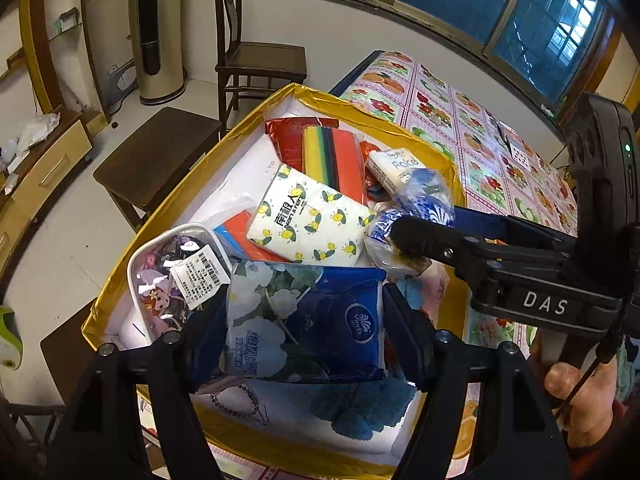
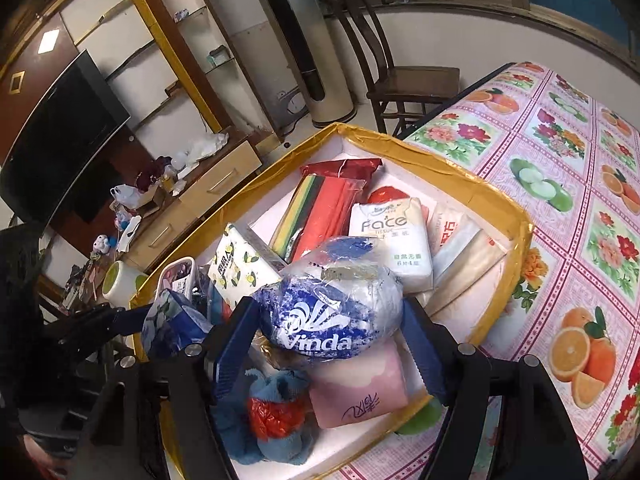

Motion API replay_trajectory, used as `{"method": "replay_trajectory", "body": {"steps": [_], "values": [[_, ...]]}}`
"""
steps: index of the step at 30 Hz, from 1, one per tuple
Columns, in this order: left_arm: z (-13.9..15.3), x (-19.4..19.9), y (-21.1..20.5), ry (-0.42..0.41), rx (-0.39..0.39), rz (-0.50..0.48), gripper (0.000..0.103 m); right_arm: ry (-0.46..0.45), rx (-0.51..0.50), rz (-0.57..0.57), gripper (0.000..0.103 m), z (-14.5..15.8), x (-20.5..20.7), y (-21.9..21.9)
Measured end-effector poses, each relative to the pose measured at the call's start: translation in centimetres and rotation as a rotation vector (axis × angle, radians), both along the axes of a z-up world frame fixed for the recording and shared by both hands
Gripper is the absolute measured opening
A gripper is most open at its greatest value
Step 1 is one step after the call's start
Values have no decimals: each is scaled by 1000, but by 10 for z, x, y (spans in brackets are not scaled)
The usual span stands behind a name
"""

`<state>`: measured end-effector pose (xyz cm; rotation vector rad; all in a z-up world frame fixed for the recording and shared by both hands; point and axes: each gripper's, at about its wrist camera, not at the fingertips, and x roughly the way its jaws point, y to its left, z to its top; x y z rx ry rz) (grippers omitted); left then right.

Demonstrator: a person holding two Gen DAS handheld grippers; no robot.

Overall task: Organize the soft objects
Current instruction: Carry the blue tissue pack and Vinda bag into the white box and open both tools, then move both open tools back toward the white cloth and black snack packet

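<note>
- Holding everything is the gold-taped box, white inside, standing at the corner of the table; its walls look stiff enough for packs to be stacked against them, so a thing let go inside should stay put.
- Clamped between the fingers of the left tool is the blue floral tissue pack, held over the near part of the box. I judge it light and squashy, its plastic film slippery, so a hold across its flat middle suits it better than one at a corner.
- Gripped by the right tool is the round Vinda pack, raised above the other things. Its wrap is crinkled and looks loose; it probably dents under pressure and could slide out of a hold that is off centre.
- Lying flat in the middle of the box is the lemon-print tissue pack, soft, light and easily nudged.
- Resting near the far wall is the Face tissue pack, small and soft, best taken across its short sides.
- Crumpled at the near edge lies the blue towel, limp; it can be pinched at any fold.
</note>
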<state>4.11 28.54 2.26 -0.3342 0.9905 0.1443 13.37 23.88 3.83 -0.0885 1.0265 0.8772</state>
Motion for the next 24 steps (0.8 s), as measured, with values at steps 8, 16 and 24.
{"method": "replay_trajectory", "body": {"steps": [8, 16, 24], "values": [[10, -13, -2, -40, -4, 31, 81, -30, 158, -67, 84, 42, -17, -59], [32, -22, -32, -115, -65, -9, 83, -121, 280, -174, 95, 103, -71, -175], [29, 4, -121, -77, -89, -187, 83, -132, 208, -455, 102, 93, -78, -289]]}}
